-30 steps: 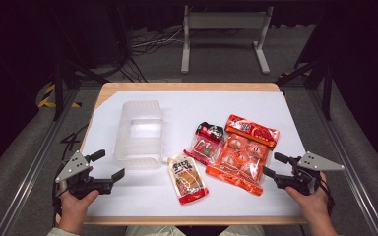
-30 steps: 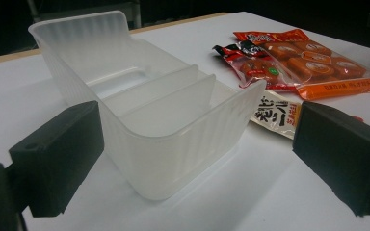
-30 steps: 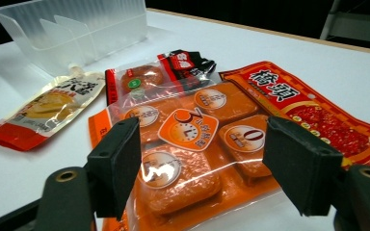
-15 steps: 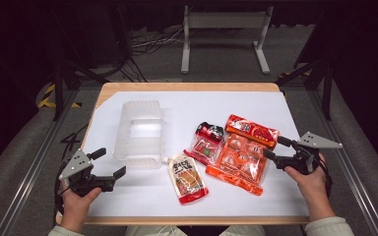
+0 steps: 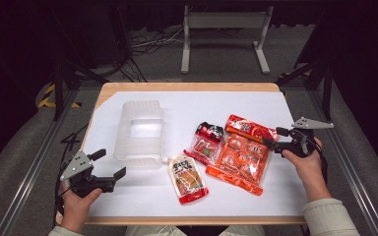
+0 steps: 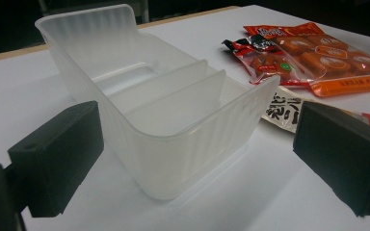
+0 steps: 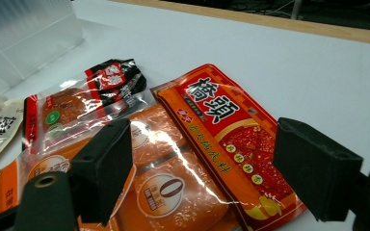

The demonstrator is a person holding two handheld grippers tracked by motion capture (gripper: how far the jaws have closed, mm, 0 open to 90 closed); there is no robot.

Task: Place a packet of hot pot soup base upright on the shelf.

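Note:
A clear plastic divided container (image 5: 139,133) stands on the left of the white table (image 5: 187,105); in the left gripper view the container (image 6: 164,110) sits just ahead, its near corner between the jaws' line. My left gripper (image 5: 110,163) is open, close to the container's front left corner. My right gripper (image 5: 274,137) is open beside a red-orange sachet (image 5: 250,129), whose lower part (image 7: 226,134) lies below and between my right gripper's (image 7: 209,159) jaws. The sachet overlaps a large orange multi-pack (image 5: 240,160).
A small red and black packet (image 5: 206,142) lies between the container and the orange packs. A spouted pouch (image 5: 188,177) lies nearer the front edge. The table's wooden rim (image 5: 187,87) runs along the back. Metal frame legs (image 5: 224,22) stand on the floor behind the table.
My right gripper has moved forward, away from the person, up to the red-orange sachet's edge. The left gripper has hardly shifted. Both stay open.

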